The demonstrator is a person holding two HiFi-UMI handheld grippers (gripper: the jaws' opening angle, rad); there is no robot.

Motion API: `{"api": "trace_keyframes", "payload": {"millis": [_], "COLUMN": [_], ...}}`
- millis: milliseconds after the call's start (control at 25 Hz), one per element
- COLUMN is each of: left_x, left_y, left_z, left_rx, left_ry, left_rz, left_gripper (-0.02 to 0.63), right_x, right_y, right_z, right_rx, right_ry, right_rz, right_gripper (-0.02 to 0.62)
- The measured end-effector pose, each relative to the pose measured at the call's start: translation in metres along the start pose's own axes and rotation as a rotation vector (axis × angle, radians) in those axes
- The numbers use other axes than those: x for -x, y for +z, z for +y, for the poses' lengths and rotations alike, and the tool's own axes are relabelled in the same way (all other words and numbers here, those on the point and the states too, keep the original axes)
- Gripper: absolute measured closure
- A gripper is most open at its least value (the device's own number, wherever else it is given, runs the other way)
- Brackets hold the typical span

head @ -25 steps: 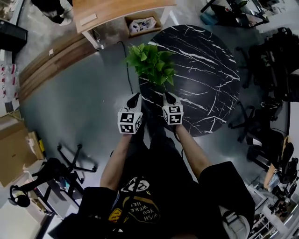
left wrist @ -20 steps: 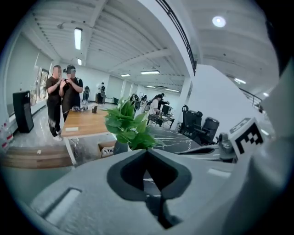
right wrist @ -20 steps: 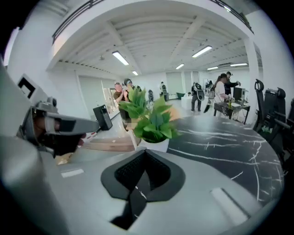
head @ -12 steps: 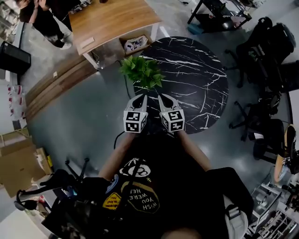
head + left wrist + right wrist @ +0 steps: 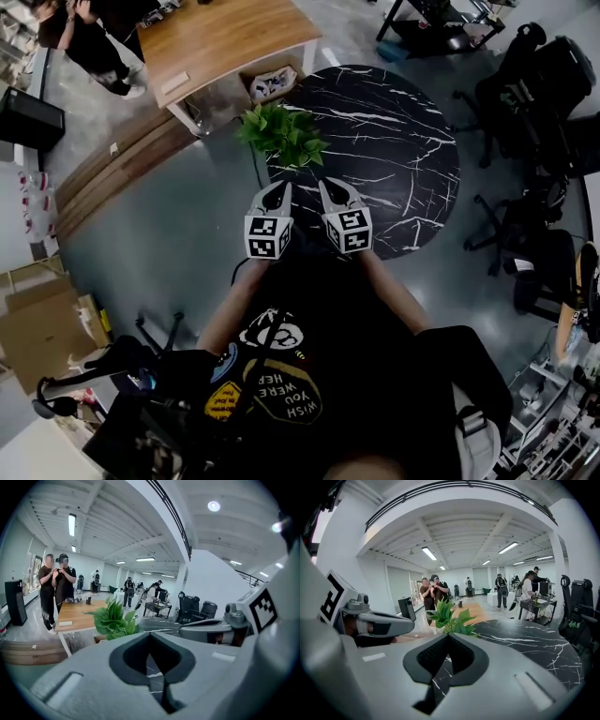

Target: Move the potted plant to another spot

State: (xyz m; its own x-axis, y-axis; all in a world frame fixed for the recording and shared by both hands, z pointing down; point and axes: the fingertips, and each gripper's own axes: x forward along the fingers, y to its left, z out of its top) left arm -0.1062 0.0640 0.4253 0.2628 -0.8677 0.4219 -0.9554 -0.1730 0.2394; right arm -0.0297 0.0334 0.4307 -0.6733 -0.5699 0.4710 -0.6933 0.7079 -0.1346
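Hovering side by side above the near-left rim of the round black marble worktop point(image 5: 403, 141), the left tongs point(image 5: 279, 190) and the right tongs point(image 5: 328, 190) both point toward the potted plant point(image 5: 281, 136), and neither touches it. The left gripper view shows the left tongs point(image 5: 150, 633) closed, tips meeting with nothing between the pads. The right gripper view shows the same of the right tongs point(image 5: 449, 635) — closed and empty. The plant stands at the far-left edge of the marble worktop, just beyond the tong tips. Its bright green leaves spread wide enough that the head view hides the pot beneath them. From the left tongs the plant point(image 5: 112, 620) sits a little left of centre; from the right tongs it point(image 5: 450, 616) rises straight ahead above the closed tips. Farther off to the left stands a wooden worktop point(image 5: 225, 37) with a cardboard box point(image 5: 272, 82) under its near-right corner, and two people point(image 5: 56, 588) stand close together at its far-left end. Dark office chairs point(image 5: 544, 84) crowd the grey floor point(image 5: 159, 216) on the right.
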Motion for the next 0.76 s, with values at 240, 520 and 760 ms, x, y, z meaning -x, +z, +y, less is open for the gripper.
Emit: {"api": "trace_keyframes", "payload": {"millis": [240, 520, 760], "left_x": [-0.0036, -0.0036, -0.0062], "left_y": [-0.0005, 0.0053, 0.0072], "left_z": [0.0013, 0.005, 0.0057], "left_rx": [-0.01, -0.011, -0.01], "left_ry": [0.01, 0.023, 0.015], "left_rz": [-0.003, -0.021, -0.016], "left_gripper": [0.601, 0.601, 0.601], "right_x": [-0.0035, -0.0058, -0.0093], "right_y": [0.0013, 0.0029, 0.0041], "right_z": [-0.001, 0.001, 0.0009], "right_rx": [0.005, 0.016, 0.011], "right_ry": [0.005, 0.005, 0.006], "right_rz": [-0.004, 0.0, -0.001], "right_gripper": [0.594, 0.594, 0.594]}}
